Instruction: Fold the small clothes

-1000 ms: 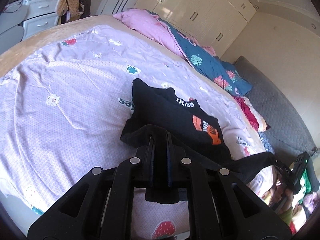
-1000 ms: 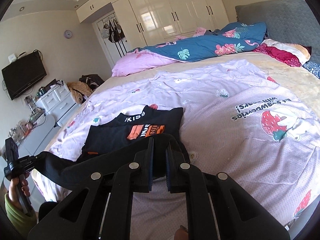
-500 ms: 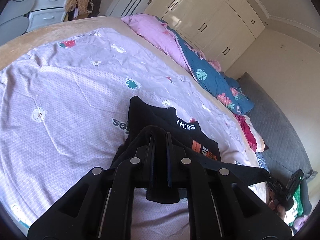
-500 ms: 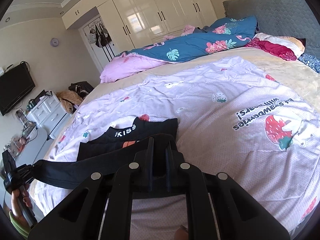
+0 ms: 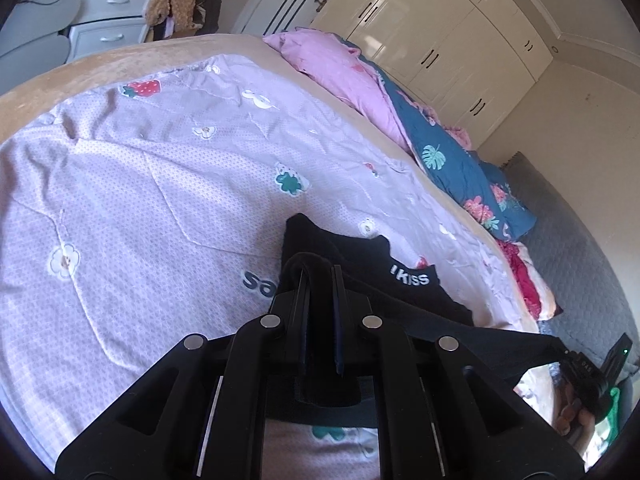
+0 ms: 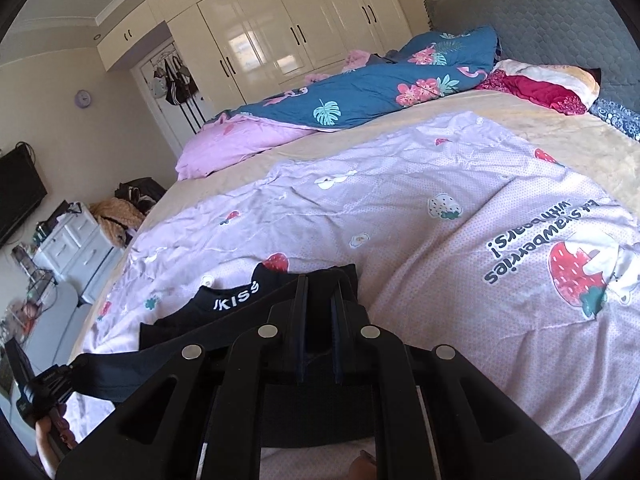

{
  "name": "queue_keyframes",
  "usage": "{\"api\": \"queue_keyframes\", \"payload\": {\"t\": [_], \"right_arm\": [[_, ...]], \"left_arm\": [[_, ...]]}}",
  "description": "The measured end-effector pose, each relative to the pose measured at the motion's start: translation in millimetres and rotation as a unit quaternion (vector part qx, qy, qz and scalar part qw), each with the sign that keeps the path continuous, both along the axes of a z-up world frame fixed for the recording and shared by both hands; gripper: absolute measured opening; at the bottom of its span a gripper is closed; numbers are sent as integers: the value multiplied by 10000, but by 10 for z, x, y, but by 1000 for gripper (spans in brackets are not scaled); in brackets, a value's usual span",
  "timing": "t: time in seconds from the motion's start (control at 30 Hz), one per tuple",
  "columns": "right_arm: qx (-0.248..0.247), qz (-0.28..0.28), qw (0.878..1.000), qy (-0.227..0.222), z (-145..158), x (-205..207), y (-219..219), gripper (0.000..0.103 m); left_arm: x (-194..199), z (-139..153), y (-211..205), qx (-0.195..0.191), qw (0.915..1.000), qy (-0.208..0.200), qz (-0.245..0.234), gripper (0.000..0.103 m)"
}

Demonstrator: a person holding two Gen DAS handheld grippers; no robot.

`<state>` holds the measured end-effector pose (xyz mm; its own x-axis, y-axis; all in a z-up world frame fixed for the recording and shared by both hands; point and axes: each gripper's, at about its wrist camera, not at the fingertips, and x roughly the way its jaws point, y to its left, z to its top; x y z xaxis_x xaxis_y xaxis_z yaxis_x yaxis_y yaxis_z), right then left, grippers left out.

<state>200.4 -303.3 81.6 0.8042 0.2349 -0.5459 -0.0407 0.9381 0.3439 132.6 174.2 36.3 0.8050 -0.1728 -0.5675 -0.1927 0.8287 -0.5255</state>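
One bed (image 6: 400,128), tan cover, takes up most of both views. One lilac sheet (image 5: 140,184) is spread over it, printed with strawberries and small flowers. One blue floral duvet (image 6: 360,88) and one pink quilt (image 5: 332,68) are bunched along the far side. One red-and-cream blanket (image 6: 540,84) lies near the grey headboard (image 6: 540,20).

One wardrobe (image 6: 288,32), cream, several doors with dark handles. One white drawer unit (image 6: 76,244); one TV (image 6: 16,196) on the wall; one round clock (image 6: 83,98).

One black shirt (image 6: 240,300) lies on the sheet at the near edge of the bed. Its lower hem is lifted and stretched taut between the two grippers.

Left gripper (image 5: 320,276): fingers pressed together on one end of the hem, cloth bunched between them. Right gripper (image 6: 319,292): fingers clamped on the other end. Each gripper also shows small at the far end of the hem in the other's view.

Writing: collar reads "KISS" (leading mark unclear). Sheet reads "Strawberries with bears!" upside down in the right view; the left view shows only part of a word.
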Motion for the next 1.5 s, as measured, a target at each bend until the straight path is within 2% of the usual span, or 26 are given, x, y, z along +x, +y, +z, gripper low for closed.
{"api": "queue_keyframes", "payload": {"t": [0.2,0.5,0.6,0.67,0.73,0.8,0.83,0.9,1.1,1.13,1.17,1.23,1.33,1.37,1.4,1.43,1.5], "right_arm": [[-212,-90,9997,84,-162,197,127,9],[-428,-217,9986,214,-430,328,151,9],[-533,-276,9980,218,-485,330,146,16],[-696,-337,9969,112,-490,296,142,29],[-781,-337,9964,6,-477,257,143,33],[-894,-273,9955,-121,-464,191,173,33],[-937,-193,9953,-167,-465,158,204,34],[-1022,-47,9945,-219,-474,109,273,36],[-1303,543,9897,-222,-550,-24,606,36],[-1370,644,9883,-184,-574,-43,672,33],[-1415,686,9874,-170,-585,-60,708,25],[-1456,847,9857,-96,-620,-91,793,17],[-1553,1016,9826,-60,-650,-129,888,16],[-1550,1059,9822,-41,-661,-141,913,16],[-1530,1104,9820,-16,-668,-153,925,16],[-1503,1191,9814,43,-688,-164,946,16],[-1556,1302,9791,144,-736,-185,996,16]], "left_arm": [[195,-118,25,196,9997,124,-39,3],[323,-272,19,225,9993,293,-107,4],[319,-257,-19,294,9991,289,-139,4],[306,-231,-42,322,9990,254,-165,5],[279,-183,-71,449,9987,196,-154,11],[227,-118,-78,671,9977,111,-22,30],[189,-75,-67,714,9974,24,26,30],[138,-26,-66,780,9969,-61,32,30],[65,-47,-207,1044,9942,51,-257,30],[43,-51,-243,1084,9935,79,-336,30],[29,-54,-272,1106,9931,85,-390,30],[0,-57,-349,1186,9913,101,-567,30],[-11,-122,-444,1147,9897,206,-829,30],[-8,-158,-483,1124,9890,266,-926,26],[-2,-194,-525,1144,9876,337,-1023,16],[3,-239,-595,1264,9845,439,-1138,12],[1,-318,-737,1555,9768,620,-1337,9]]}}
